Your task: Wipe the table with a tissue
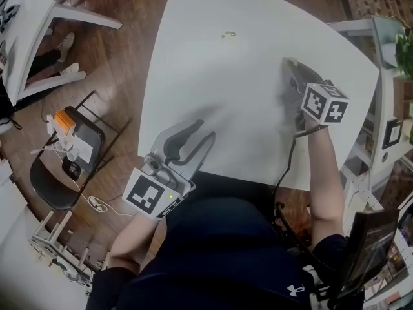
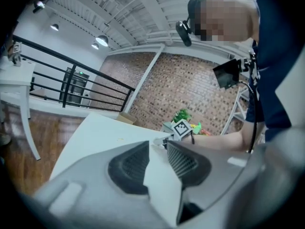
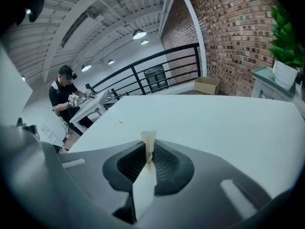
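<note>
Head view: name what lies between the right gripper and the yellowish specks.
Nothing: bare table separates the right gripper from the yellowish specks in the head view.

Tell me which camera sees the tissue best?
The right gripper view: the tissue sticks up, pinched between the jaws. In the head view the right gripper hides it; the left gripper view is too far away.

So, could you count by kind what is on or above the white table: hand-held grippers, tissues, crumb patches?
Hand-held grippers: 2 (left hand-held gripper open and empty; right hand-held gripper shut on the tissue)
Tissues: 1
Crumb patch: 1
Total: 4
</note>
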{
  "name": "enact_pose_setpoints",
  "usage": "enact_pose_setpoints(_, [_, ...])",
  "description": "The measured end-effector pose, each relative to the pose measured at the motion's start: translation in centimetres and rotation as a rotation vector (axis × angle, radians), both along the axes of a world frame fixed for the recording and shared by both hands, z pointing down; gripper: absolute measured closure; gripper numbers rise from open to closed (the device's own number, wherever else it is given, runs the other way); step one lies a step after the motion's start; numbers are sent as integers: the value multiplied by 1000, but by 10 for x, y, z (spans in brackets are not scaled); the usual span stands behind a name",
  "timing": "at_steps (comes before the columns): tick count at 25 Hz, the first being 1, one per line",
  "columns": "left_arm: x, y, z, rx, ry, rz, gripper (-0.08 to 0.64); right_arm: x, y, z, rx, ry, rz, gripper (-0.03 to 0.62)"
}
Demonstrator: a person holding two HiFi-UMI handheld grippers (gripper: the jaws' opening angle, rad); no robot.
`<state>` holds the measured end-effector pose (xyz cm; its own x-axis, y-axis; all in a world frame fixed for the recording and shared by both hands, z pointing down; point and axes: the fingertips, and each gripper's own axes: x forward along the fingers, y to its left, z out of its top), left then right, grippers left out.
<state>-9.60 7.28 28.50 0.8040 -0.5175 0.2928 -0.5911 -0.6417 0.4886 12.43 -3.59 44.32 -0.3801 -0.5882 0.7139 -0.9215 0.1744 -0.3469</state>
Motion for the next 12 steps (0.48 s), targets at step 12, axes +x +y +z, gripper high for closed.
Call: enact_pose_setpoints(12, [71, 26, -7, 65, -13, 70, 442, -14, 25, -97, 149, -702, 58, 558])
